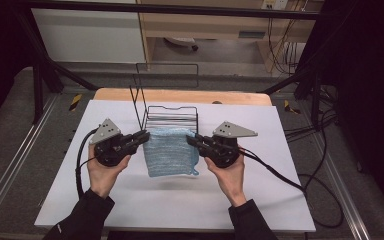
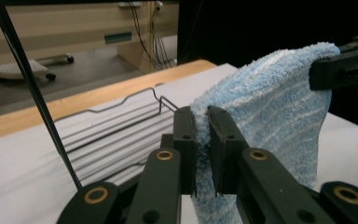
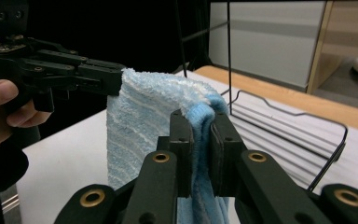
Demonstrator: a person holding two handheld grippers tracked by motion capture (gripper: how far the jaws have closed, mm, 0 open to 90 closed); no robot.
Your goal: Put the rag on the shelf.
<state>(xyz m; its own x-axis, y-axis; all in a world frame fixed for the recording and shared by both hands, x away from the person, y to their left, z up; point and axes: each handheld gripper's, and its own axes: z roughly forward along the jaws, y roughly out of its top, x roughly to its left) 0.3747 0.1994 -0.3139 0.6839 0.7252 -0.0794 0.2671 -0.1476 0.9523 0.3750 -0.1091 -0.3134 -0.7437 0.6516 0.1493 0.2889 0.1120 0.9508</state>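
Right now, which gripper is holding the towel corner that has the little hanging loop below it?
The right gripper. In the high view the blue towel has a small loop at the lower corner on that side; the left gripper pinches the plain upper corner opposite.

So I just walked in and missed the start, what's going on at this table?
A person holds a light blue towel up between two hand-held grippers. The left gripper is shut on the towel's upper left corner and the right gripper on its upper right, so the cloth hangs off the white table. A black wire rack stands just behind it.
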